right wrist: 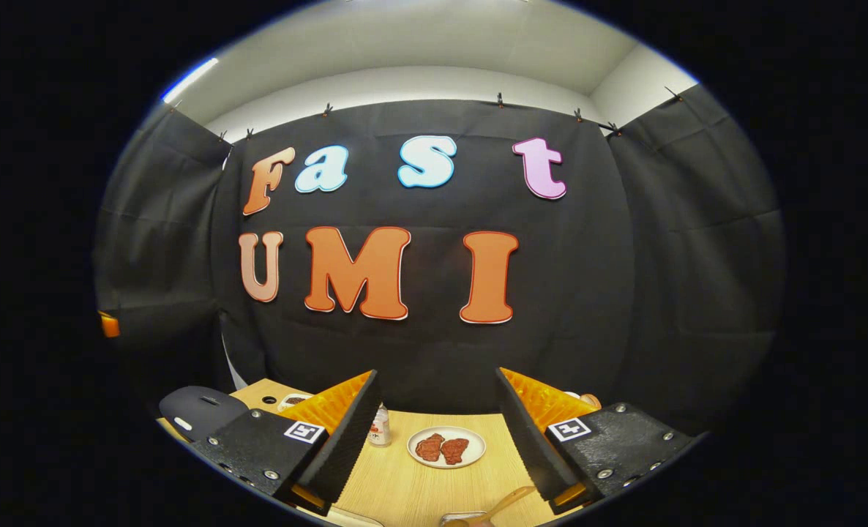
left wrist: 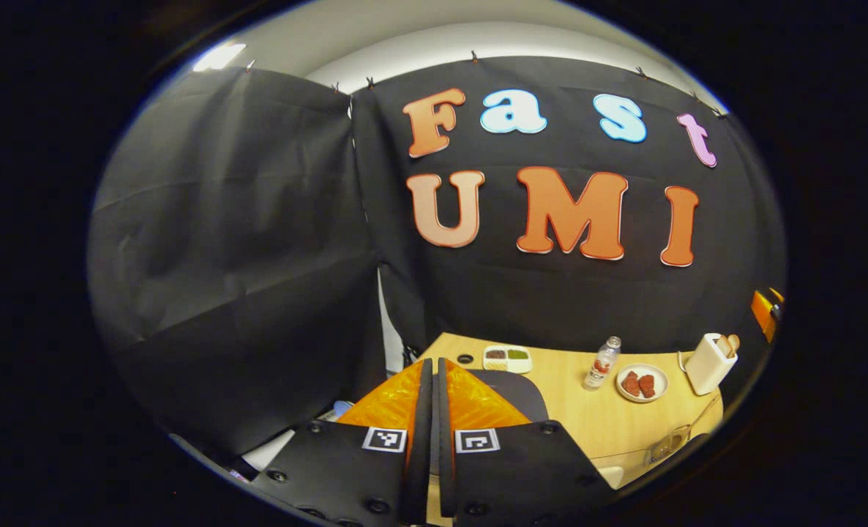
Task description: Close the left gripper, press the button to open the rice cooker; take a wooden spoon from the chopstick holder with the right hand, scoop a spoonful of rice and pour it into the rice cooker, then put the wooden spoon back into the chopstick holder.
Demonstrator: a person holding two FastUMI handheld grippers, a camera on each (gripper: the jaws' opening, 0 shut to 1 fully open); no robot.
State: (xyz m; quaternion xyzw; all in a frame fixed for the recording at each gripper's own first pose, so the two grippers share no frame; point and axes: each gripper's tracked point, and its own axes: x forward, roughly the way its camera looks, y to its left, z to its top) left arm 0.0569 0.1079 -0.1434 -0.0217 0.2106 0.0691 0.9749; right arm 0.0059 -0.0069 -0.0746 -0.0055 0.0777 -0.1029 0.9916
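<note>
Holding left gripper (left wrist: 434, 380) up over near-left end of wooden table (left wrist: 595, 417), fingers clenched flat together, nothing between them. Hovering above dark rice cooker (left wrist: 511, 391), its lid poking out just behind and to the right of the fingertips in left gripper view; same cooker (right wrist: 200, 410) sitting at far left in right gripper view. Lid looking down, button not yet pressed; button itself hidden behind the fingers, cannot tell exact spot. Judging next move as dropping down and slightly forward onto the lid front, so cooker lying below and just ahead of the closed tips. Left gripper clearly the nearer one to it.

Keeping right gripper (right wrist: 438, 432) raised mid-table, fingers spread wide, gripping nothing. Facing plate of red meat pieces (right wrist: 446, 446) straight ahead between the fingers, small bottle (right wrist: 380, 428) just beside left finger.

Sitting at far right in left gripper view: white chopstick holder (left wrist: 708, 364), wooden spoon handles (left wrist: 727, 344) sticking up near upright, leaning slightly right. Holder lying well to the right of both grippers, right one closer. Wooden utensil (right wrist: 496, 506) lying on table near bottom edge, long axis diagonal.

Compartment dish (left wrist: 507, 358) resting at far edge.
</note>
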